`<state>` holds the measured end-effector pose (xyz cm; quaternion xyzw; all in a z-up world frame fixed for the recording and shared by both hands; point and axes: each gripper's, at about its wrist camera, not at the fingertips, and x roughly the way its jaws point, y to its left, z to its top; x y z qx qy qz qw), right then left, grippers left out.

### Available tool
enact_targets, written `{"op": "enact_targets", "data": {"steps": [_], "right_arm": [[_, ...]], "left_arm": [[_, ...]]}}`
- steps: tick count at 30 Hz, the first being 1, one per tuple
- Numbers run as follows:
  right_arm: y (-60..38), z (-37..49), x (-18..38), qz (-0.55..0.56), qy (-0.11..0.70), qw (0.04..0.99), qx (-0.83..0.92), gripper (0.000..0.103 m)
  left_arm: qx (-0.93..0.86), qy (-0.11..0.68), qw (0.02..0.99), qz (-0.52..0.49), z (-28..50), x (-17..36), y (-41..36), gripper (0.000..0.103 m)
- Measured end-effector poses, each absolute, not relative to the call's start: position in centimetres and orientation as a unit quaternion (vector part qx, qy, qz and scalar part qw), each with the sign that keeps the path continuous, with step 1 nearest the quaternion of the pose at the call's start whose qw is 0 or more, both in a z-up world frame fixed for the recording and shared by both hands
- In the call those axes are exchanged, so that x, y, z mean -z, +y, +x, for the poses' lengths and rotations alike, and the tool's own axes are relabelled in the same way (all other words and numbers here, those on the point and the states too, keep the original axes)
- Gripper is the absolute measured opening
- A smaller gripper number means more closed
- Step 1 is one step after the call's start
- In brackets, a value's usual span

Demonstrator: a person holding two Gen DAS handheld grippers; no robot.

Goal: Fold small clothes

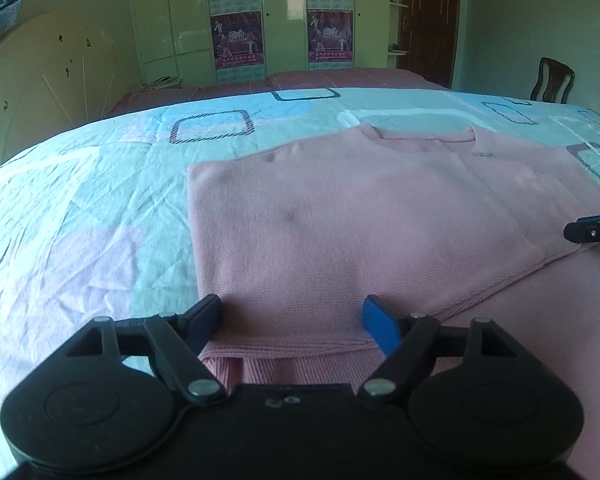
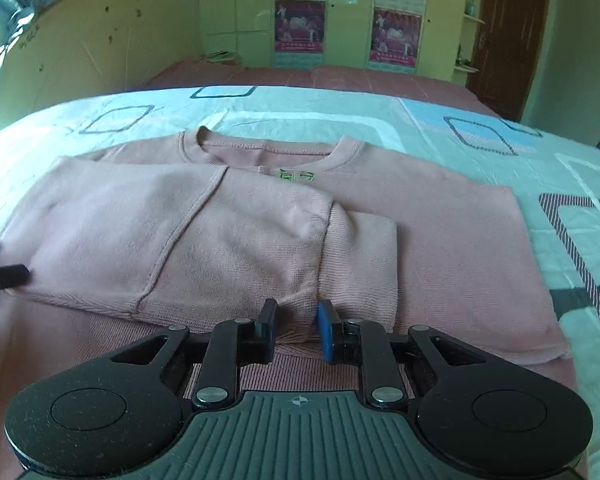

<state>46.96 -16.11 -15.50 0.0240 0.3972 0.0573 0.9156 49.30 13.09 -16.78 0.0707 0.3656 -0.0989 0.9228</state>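
My left claw stands wide and released, its fingers straddling the near hem of the pink sweater without pinching it. My right claw is narrowed to a small gap at the folded sleeve's cuff; I cannot tell whether cloth is caught between its pads. Ahead of both claws the sweater lies flat on the bed, one side and its sleeve already folded across the chest. Beyond, the collar points away. I judge the task about half done: the opposite side and the lengthwise fold remain.
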Motion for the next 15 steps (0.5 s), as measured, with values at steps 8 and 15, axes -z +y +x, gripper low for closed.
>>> {"op": "enact_targets", "data": {"steps": [8, 15], "right_arm": [[-16.7, 45.3, 13.9, 0.034, 0.4, 0.915, -0.046, 0.021], [-19.4, 41.8, 10.7, 0.068, 0.369, 0.926, -0.027, 0.021]], "left_arm": [[0.089, 0.374, 0.92, 0.083, 48.7, 16.3, 13.3, 0.078], [0.059, 0.378, 0.92, 0.08, 47.0, 15.4, 13.8, 0.079]]}}
